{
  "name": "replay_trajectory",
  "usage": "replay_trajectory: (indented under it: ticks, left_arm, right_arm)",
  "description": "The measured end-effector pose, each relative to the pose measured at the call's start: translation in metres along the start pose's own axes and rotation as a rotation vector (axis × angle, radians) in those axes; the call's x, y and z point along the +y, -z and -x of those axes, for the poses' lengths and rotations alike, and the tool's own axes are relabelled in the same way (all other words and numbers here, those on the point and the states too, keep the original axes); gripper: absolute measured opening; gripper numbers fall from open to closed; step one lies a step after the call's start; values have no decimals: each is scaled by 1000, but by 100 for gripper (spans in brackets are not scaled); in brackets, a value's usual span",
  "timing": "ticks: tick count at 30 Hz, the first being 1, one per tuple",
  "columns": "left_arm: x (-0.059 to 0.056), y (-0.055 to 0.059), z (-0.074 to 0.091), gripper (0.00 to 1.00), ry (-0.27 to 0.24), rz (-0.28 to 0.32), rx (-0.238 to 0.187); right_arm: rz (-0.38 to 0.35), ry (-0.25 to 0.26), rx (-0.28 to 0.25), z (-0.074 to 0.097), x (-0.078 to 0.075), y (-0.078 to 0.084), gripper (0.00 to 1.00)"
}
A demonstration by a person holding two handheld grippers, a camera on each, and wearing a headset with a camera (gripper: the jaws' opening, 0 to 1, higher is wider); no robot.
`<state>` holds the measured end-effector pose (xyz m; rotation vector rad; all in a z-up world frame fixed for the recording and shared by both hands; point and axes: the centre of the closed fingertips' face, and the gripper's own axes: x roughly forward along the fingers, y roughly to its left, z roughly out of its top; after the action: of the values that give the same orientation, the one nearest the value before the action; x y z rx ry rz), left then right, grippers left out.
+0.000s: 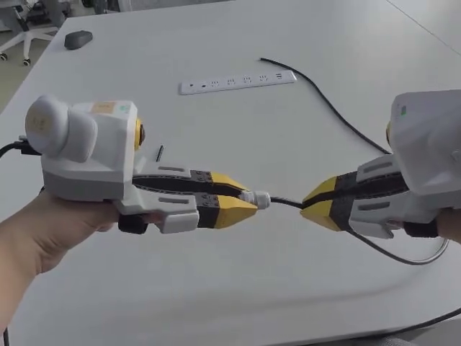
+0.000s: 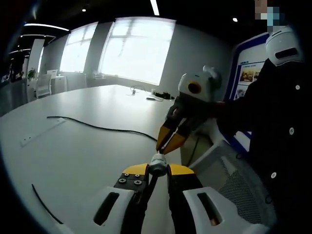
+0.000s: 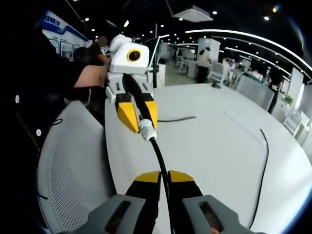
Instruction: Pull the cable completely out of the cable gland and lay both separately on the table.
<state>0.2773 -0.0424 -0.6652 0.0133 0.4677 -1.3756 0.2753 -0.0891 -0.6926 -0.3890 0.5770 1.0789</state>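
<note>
Above the white table [image 1: 238,288], my left gripper [image 1: 248,203] is shut on a small white cable gland [image 1: 259,198], whose tip pokes out past the yellow jaws. A thin black cable [image 1: 287,203] runs out of the gland to my right gripper [image 1: 311,204], which is shut on it a short way off. Behind the right gripper the cable loops down over the table [image 1: 403,258]. The left gripper view has the gland [image 2: 157,164] between its jaws, with the right gripper [image 2: 168,142] just beyond. In the right gripper view the cable [image 3: 159,158] leads to the gland [image 3: 146,131].
A white power strip [image 1: 238,81] lies at the far middle of the table, with its black cord [image 1: 328,104] running right. A dark mouse [image 1: 78,39] sits at the far left. A short black piece [image 1: 159,153] lies behind the left gripper. Office chairs stand beyond the table.
</note>
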Motion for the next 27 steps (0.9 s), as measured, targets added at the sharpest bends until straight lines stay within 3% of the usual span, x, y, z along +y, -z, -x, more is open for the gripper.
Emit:
replay_trajectory:
  ticks: [20, 27]
  left_arm:
    - [3, 2, 2, 15, -15, 0, 1]
    - [3, 3, 2, 15, -15, 1, 4]
  right_arm:
    - [-165, 112, 62, 19, -31, 49, 0]
    - [-190, 137, 84, 23, -38, 64, 0]
